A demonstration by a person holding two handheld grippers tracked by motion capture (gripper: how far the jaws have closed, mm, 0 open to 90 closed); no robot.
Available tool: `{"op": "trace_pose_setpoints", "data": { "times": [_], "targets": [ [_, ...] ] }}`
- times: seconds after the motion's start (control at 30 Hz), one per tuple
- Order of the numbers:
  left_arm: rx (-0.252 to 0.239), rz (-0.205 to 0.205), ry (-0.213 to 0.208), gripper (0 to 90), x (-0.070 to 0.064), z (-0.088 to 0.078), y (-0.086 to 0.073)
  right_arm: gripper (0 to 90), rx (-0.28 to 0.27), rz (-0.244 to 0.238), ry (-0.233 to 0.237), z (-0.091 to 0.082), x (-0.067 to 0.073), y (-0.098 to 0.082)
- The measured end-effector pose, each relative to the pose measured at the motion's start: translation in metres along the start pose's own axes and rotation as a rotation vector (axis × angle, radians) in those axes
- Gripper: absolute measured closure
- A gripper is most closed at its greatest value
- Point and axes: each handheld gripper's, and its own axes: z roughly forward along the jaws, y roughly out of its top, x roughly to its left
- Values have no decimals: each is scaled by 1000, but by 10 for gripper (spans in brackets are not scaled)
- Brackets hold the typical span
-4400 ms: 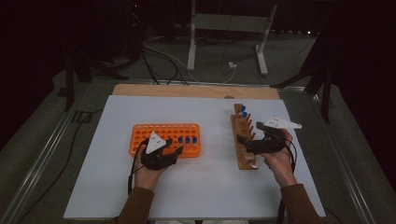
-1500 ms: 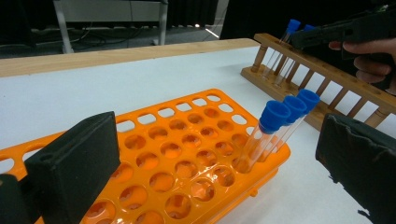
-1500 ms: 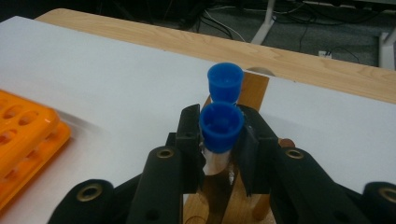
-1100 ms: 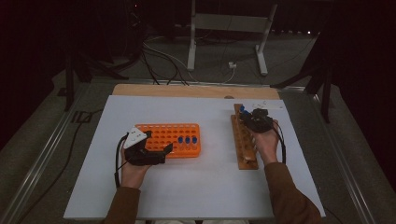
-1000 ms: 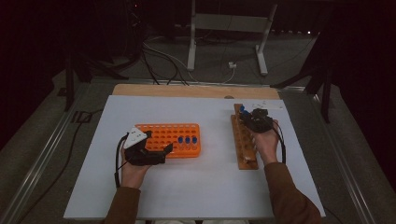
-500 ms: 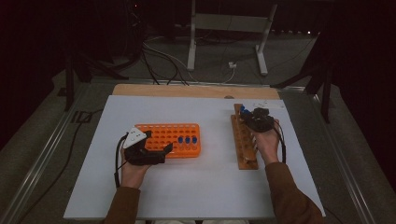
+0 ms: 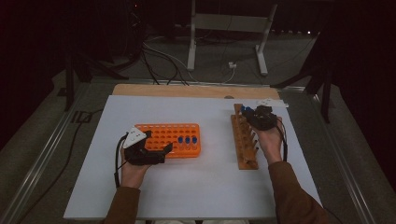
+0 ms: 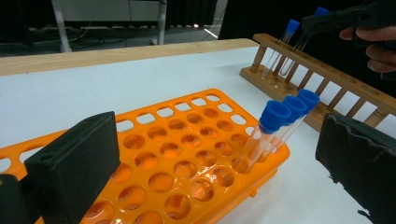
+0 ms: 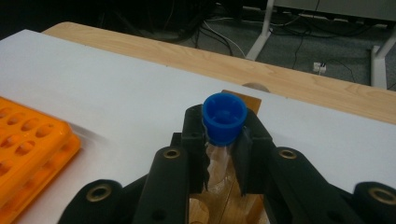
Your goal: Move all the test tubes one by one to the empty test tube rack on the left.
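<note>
My right gripper (image 9: 223, 158) is clamped on a clear glass test tube with a blue cap (image 9: 224, 116), the cap sitting just above the jaw tips, over the far end of the long wooden tube rack (image 7: 244, 140). My left gripper (image 7: 161, 151) stands wide open, jaws either side of the orange plastic grid rack (image 8: 187, 154); its three blue-capped tubes (image 8: 285, 112) lie between them, nearer the right jaw.

Capped tube (image 9: 224, 122) lower glass hidden between fingers (image 9: 194, 140).
</note>
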Motion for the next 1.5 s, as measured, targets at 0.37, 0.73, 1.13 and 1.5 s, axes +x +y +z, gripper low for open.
{"op": "trace_pose_setpoints", "data": {
  "times": [0.37,0.73,1.13,1.5],
  "targets": [
    [-10,-7,2,8,1,-2,1,768,3,-12,-3,-10,2,13],
    [-10,-6,3,8,1,-2,1,768,-15,7,13,-20,0,21],
    [-10,-12,5,8,2,-3,1,768,-28,-6,18,-27,1,27],
    [-8,-12,6,8,2,-2,1,768,-35,-16,23,-32,2,31]
  ]
}}
